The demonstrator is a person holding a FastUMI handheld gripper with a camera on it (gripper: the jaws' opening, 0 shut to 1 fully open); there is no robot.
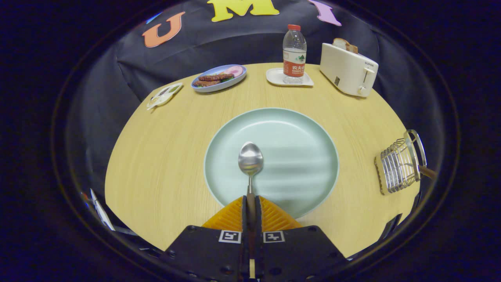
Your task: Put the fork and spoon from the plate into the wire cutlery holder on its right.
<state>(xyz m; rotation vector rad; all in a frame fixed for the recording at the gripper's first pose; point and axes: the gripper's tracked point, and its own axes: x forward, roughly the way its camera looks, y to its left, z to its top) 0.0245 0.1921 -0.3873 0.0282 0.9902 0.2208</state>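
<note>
Claw [251,203] clenched on brown handle of shiny steel spoon [250,158]; both fingers press handle, bowl points ahead over round pale-green plate [313,133]. Grip far back on handle, likely so spoon can drop handle-first or bowl-first into holder (judgement). Silver wire cutlery holder [399,166] stands well right of plate on light wooden surface [164,156]; brown handle juts from it, possibly fork. Cream toaster [348,68] beyond: brand lettering too small to read surely.
</note>
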